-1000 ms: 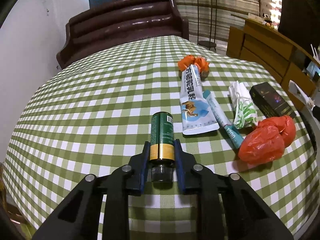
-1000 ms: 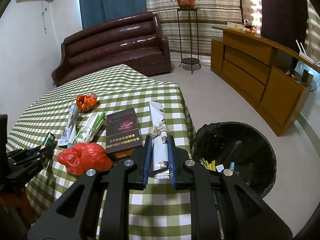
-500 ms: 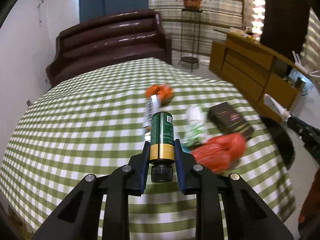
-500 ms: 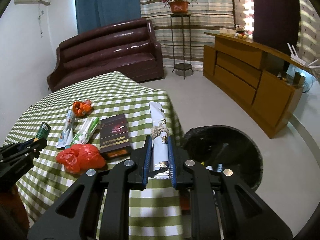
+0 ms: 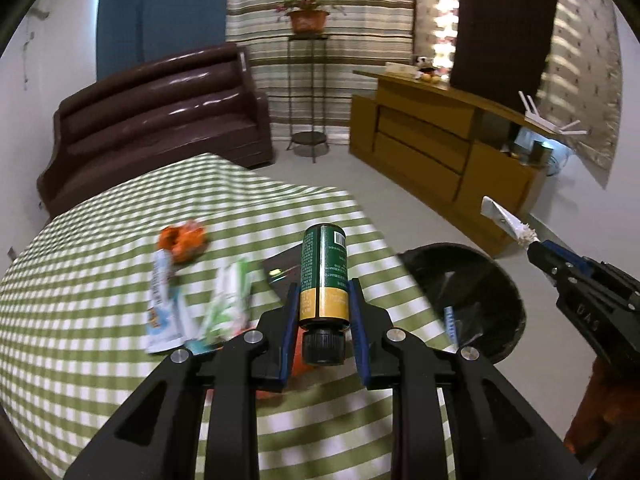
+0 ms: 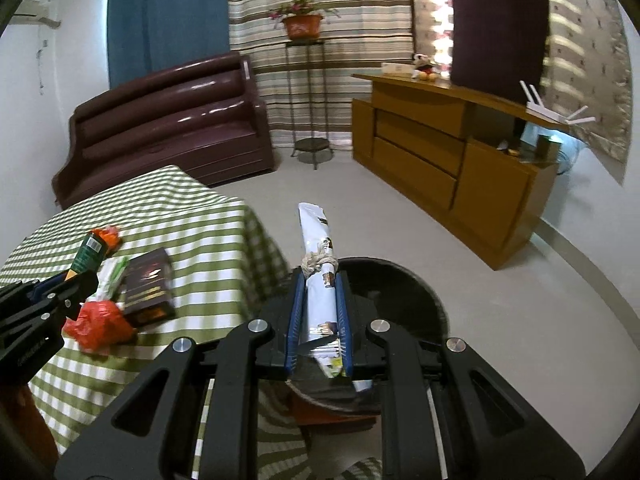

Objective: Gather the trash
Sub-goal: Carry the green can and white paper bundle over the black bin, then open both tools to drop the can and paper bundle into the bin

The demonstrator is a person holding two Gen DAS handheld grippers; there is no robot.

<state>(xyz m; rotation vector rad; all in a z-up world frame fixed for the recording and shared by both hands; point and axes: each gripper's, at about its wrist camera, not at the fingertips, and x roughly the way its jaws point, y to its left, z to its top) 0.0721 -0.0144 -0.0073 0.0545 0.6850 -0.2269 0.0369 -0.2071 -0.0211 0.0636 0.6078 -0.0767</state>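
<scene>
1. Left wrist view: the left gripper (image 5: 322,308) has its jaws clamped on a small green-and-gold bottle with a black cap (image 5: 324,280), held above the green-and-white checked worktop (image 5: 100,280), short of the round black-lined trash bin (image 5: 496,280) on the floor.
2. Right wrist view: the right gripper (image 6: 320,312) has its jaws clamped on a rolled white wrapper tied with a knot (image 6: 318,264), above the near rim of the bin.
3. To do this well, I judge each item should be over the bin's mouth, clear of the rim, before release; the wrapper is closer.
4. Inside the bin, a few bits of litter show against the liner, among them a blue strip (image 5: 450,322).
5. A red plastic bag (image 6: 100,320), a dark flat box (image 6: 148,280) and sachets wait on the worktop.
</scene>
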